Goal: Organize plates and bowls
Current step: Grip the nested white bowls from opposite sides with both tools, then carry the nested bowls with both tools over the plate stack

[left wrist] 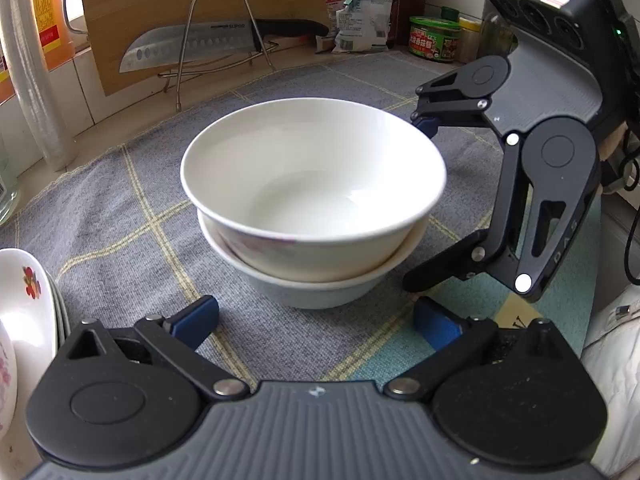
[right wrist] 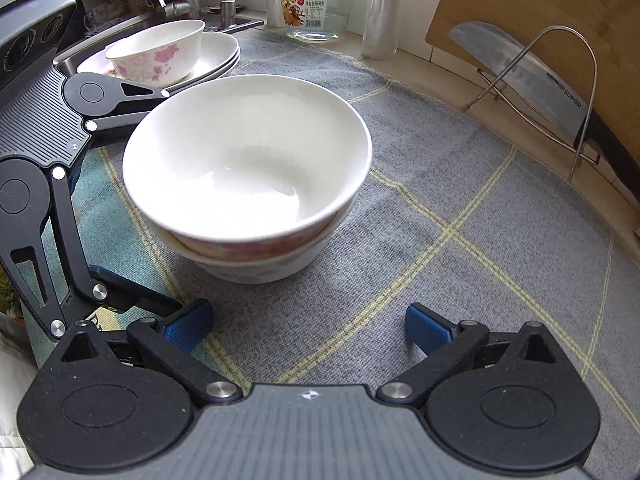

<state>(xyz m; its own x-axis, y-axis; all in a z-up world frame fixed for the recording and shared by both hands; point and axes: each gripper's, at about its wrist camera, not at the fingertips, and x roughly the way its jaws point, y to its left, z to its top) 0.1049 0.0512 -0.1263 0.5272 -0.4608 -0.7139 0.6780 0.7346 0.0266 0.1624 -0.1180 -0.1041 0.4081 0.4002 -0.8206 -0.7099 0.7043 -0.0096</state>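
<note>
Left wrist view: left claw (left wrist: pixel 316 322) is spread wide w/ nothing in it, blue pads low on either side of the near base of the bowl stack. Top bowl (left wrist: pixel 314 184) sits nested in the bottom bowl (left wrist: pixel 312 290), roughly level, on the grey checked cloth (left wrist: pixel 120 216) over the counter. Right claw (left wrist: pixel 420 204) is also wide open & empty, hanging just beside the stack's right side; can't tell if its far pad touches the rim. Plates (left wrist: pixel 24 300) at the left edge.

Right wrist view: right claw (right wrist: pixel 308 326) gapes over bare cloth, stack ahead & slightly left. Beyond it, a flowered bowl (right wrist: pixel 156 54) sits on a pile of plates (right wrist: pixel 218 54) by the sink (right wrist: pixel 70 54).

Judgement: stacking here looks done; next likely the flowered bowl. To do it well: back both claws clear w/o nudging the stack, grip the flowered bowl's rim w/ one pad inside & one outside, lift straight, lower centred & level into the top bowl.
</note>
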